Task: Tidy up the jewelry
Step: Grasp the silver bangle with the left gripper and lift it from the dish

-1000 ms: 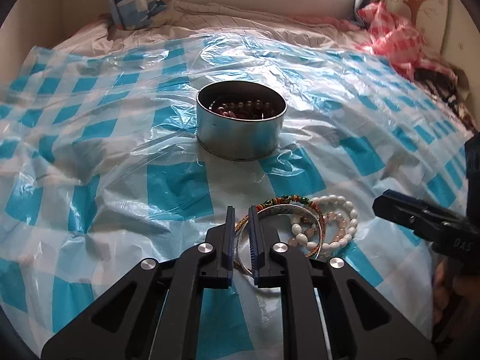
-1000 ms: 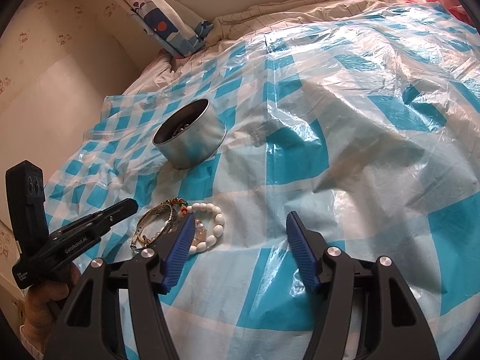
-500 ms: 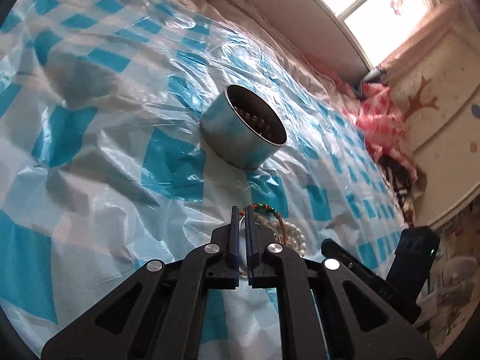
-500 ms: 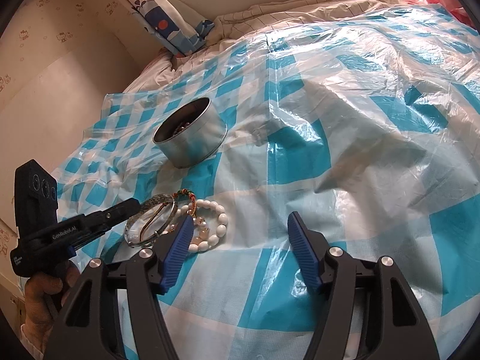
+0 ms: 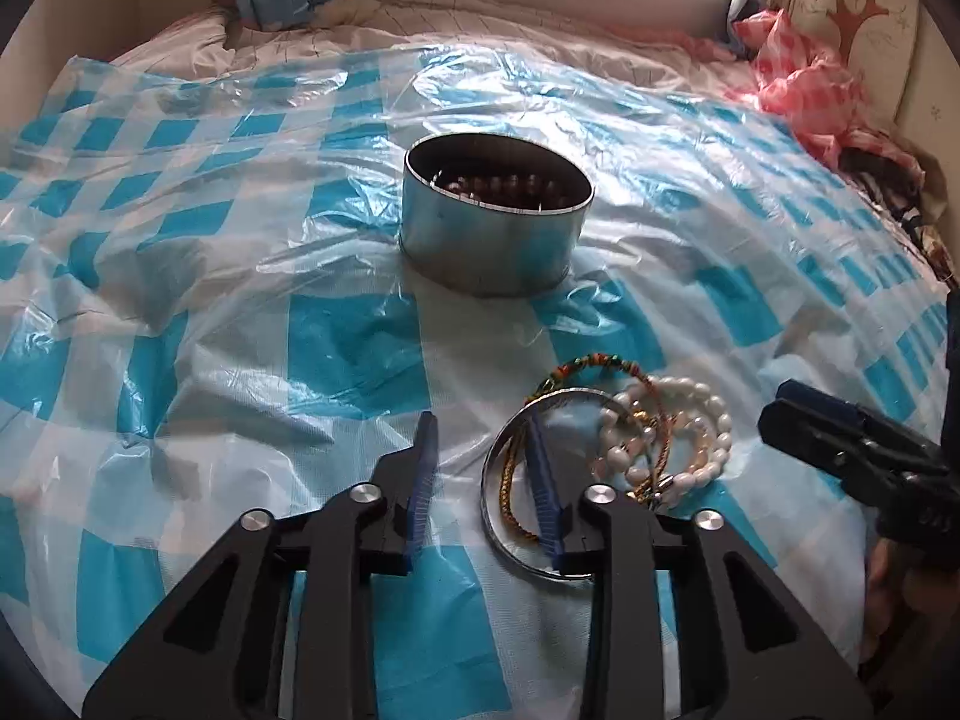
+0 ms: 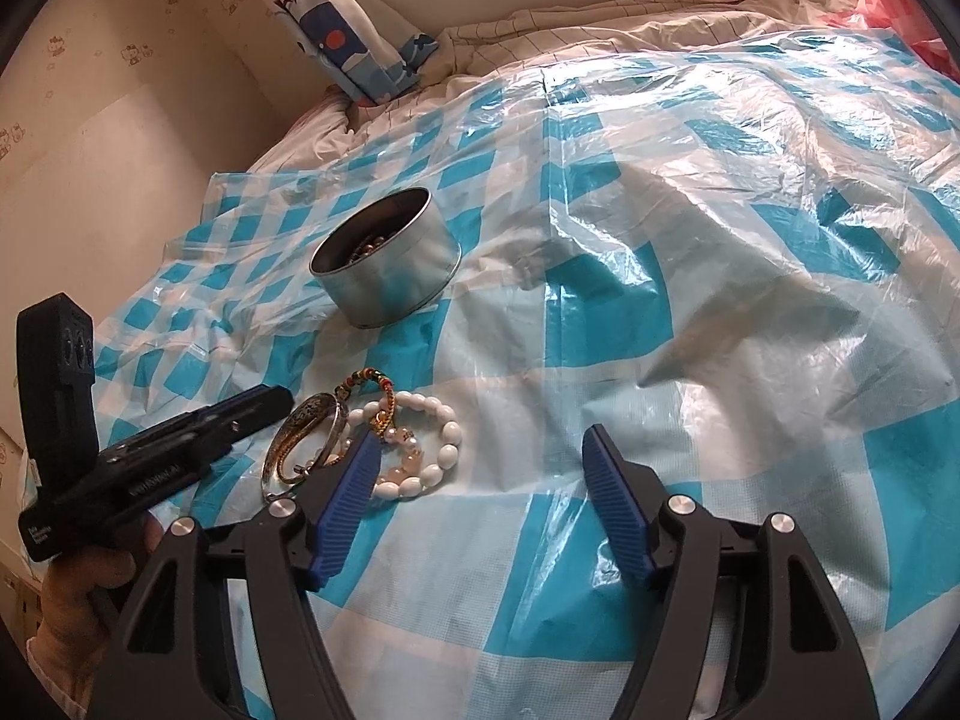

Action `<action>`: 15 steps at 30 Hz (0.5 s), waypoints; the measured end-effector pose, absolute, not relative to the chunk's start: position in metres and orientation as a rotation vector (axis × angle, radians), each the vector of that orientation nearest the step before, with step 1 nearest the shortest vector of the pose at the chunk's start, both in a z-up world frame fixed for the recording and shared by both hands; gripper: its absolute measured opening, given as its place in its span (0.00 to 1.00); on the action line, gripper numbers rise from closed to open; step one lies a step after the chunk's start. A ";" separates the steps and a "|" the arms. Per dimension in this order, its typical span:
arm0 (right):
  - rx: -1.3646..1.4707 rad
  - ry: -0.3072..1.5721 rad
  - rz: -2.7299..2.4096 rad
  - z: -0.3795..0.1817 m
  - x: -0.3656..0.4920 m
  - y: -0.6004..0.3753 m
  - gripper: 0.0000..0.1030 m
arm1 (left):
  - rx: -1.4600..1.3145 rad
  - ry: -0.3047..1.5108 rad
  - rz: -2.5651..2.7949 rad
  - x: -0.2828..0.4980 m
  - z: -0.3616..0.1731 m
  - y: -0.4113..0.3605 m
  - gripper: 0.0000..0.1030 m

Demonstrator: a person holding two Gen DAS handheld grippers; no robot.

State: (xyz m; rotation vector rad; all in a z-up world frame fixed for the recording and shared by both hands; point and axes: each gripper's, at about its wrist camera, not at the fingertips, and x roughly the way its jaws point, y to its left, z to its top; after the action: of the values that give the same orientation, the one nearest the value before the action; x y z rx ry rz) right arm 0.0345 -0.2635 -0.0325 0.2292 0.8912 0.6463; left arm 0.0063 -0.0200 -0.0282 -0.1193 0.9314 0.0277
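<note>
A round metal tin (image 5: 495, 222) with dark beads inside stands on the blue-checked plastic sheet (image 5: 240, 300); it also shows in the right wrist view (image 6: 384, 258). In front of it lies a pile of bracelets: a silver bangle (image 5: 498, 468), a white bead bracelet (image 5: 690, 438), and a braided multicolour cord (image 5: 591, 363). My left gripper (image 5: 480, 438) is open; its right finger sits inside the bangle's ring, its left finger outside. My right gripper (image 6: 480, 468) is open and empty, its left finger beside the white beads (image 6: 444, 450). The bangle (image 6: 300, 438) shows here tilted.
The sheet covers a soft bed. A patterned pillow (image 6: 336, 30) leans at the headboard. Pink cloth (image 5: 798, 78) lies at the far right by the wall. The wall (image 6: 90, 150) runs along the bed's left side.
My left gripper has opened from nearly shut; its fingers now straddle the bangle's rim. The left view swung and levelled again. The bangle was lifted on edge. The right gripper barely moved.
</note>
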 end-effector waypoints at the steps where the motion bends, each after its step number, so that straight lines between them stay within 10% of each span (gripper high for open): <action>1: 0.229 0.891 0.647 -0.032 0.035 -0.264 0.66 | -0.149 0.926 0.020 0.004 -0.026 -0.017 0.04; 15: -0.124 0.801 0.814 0.005 0.030 -0.180 0.66 | -0.529 0.788 0.129 -0.018 -0.019 0.052 0.03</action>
State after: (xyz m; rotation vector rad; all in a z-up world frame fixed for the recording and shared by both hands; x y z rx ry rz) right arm 0.0297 -0.1802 0.0048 -0.1236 0.8015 0.8139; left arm -0.0182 0.0515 -0.0191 -0.5288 0.7878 0.1290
